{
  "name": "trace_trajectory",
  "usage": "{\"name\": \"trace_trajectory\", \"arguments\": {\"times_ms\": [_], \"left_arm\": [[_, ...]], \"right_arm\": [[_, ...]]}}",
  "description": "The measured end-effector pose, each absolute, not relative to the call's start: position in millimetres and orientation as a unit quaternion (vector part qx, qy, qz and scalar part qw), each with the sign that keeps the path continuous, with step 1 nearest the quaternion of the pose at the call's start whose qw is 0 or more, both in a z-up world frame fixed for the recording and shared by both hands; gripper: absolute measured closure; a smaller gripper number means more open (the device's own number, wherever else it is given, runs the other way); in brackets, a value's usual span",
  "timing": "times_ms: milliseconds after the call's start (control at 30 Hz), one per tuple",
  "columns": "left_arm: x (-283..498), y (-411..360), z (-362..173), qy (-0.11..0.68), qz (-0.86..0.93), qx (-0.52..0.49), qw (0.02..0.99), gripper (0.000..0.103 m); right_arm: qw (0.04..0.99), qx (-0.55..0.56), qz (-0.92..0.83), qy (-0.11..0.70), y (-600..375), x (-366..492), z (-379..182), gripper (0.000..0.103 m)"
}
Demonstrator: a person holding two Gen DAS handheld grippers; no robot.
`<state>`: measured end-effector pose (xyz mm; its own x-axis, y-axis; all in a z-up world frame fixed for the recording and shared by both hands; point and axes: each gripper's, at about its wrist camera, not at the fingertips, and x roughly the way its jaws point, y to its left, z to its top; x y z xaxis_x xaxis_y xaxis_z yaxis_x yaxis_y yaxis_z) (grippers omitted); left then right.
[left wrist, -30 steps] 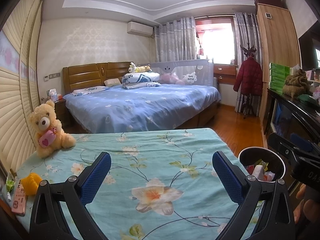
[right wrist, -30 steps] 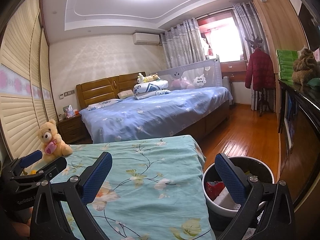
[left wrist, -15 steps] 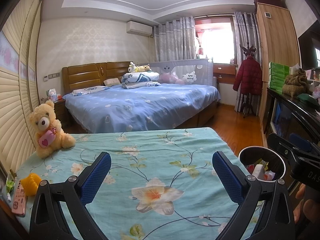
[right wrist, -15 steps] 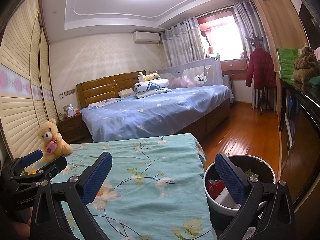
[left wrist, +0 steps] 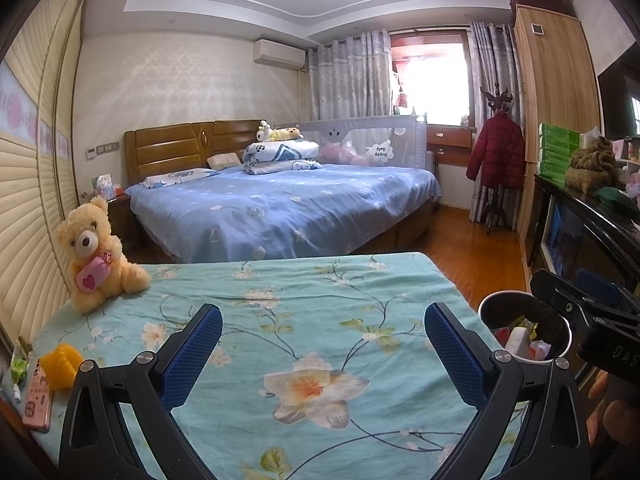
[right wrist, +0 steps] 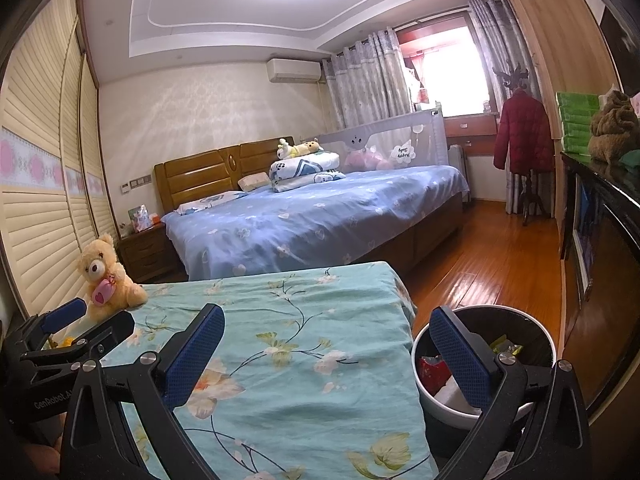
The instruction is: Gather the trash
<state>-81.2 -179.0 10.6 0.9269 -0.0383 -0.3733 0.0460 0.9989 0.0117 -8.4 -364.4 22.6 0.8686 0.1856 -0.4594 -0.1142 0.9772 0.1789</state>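
A round trash bin (right wrist: 532,320) stands on the floor right of the teal floral bed (right wrist: 304,320); it holds red, white and yellow-green wrappers (right wrist: 432,368). It also shows in the left wrist view (left wrist: 556,320). My right gripper (right wrist: 326,352) is open and empty, its right finger over the bin's left part. My left gripper (left wrist: 323,350) is open and empty above the teal bed (left wrist: 300,312). The left gripper also shows at the left edge of the right wrist view (right wrist: 68,328).
A teddy bear (left wrist: 96,252), a yellow knitted object (left wrist: 60,364), a pink phone (left wrist: 38,400) and a green wrapper (left wrist: 18,364) lie at the bed's left side. A blue bed (left wrist: 280,208) stands behind. A dark cabinet (left wrist: 592,232) lines the right wall.
The right wrist view has tilted down a little, so the bin sits slightly lower. The left gripper has barely moved. Both stay open.
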Motion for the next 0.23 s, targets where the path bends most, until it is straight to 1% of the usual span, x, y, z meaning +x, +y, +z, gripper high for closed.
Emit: {"name": "trace_trajectory", "arguments": {"times_ms": [233], "left_arm": [[-73.2,-170.4,4.9,0.206,-0.018,0.005,0.978,0.001]], "right_arm": [[0.958,0.077,0.082,0.264,-359.6,-2.2,10.9,0.0]]}}
